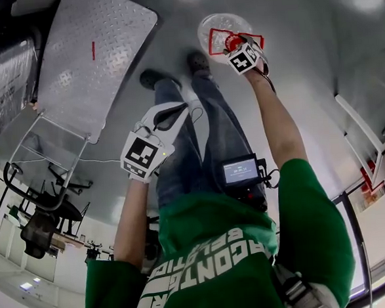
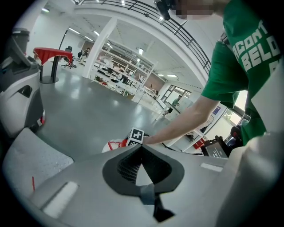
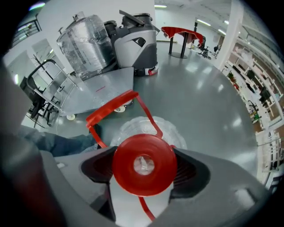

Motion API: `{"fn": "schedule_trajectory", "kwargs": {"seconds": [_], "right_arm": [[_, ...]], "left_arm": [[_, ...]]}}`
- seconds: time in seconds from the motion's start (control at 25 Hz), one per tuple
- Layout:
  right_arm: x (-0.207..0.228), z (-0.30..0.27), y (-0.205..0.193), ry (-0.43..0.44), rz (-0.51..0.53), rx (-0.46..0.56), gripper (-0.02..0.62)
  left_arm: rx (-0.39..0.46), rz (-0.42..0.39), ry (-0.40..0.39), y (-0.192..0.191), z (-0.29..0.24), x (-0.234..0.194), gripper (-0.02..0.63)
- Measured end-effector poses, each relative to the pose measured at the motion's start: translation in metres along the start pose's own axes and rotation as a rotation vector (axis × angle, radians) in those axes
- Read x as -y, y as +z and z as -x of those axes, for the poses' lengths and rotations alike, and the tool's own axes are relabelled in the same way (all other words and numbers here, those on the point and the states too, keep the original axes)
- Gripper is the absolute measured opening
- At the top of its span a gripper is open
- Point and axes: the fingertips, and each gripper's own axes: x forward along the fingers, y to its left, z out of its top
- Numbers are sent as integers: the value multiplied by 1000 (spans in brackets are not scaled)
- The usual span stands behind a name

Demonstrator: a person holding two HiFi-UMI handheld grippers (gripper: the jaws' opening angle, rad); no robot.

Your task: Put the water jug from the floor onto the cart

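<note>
Type of site: a large open-plan industrial hall, part workshop and part lab. Indicators:

- One unbroken polished grey floor (image 2: 88,111) runs between white columns (image 2: 100,48).
- Strip lights (image 2: 141,51) hang in rows under a high ceiling.
- A railed gallery (image 2: 146,11) runs overhead.
- Open, stocked shelving racks (image 2: 124,73) line the far side.
- A grey floor-cleaning machine (image 3: 135,42) is parked just beside a flat cart (image 1: 87,52) with a tread-plate deck.
- A round table (image 3: 182,33) stands under a red cover, well apart from the racks.

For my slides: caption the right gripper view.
Open right hand-held gripper straddling the red cap of the water jug.
</note>
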Motion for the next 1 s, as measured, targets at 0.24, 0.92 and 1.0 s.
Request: {"fn": "schedule_trajectory", "kwargs": {"seconds": [0.24, 0.92, 1.0], "right_arm": [[5, -3, 4, -61, 8, -25, 324], [0, 11, 2, -41, -22, -49, 304], [0, 18, 4, -32, -26, -53, 304]], "left_arm": [[12, 24, 16, -1, 3, -5, 11], [36, 4, 34, 21, 12, 7, 11], [43, 2, 48, 24, 16, 7, 11]]}}
